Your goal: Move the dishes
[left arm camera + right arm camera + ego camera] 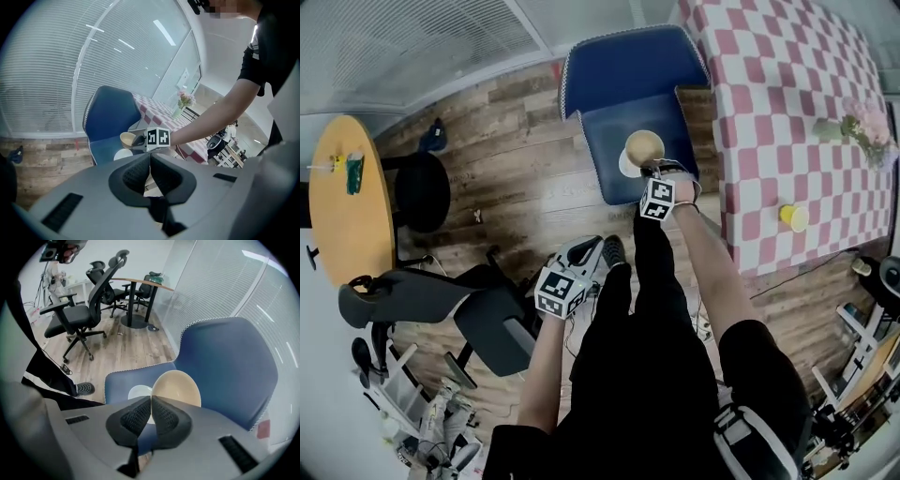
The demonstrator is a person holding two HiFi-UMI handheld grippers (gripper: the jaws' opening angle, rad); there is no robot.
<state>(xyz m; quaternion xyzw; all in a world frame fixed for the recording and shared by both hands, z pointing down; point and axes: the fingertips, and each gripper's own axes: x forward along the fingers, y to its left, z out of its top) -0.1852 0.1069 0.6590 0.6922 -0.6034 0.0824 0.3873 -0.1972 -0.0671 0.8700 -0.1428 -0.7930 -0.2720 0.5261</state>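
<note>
1 plate [626, 167] on blue chair [619, 84] beneath bowl [644, 147]; checkered table [787, 94] just beside.

The right hand-held gripper [649, 171] is pinching a bowl [643, 147] rim at frame centre, arm outstretched; the left hand-held gripper [589, 248] is hanging lower left, jaws together, empty.
</note>
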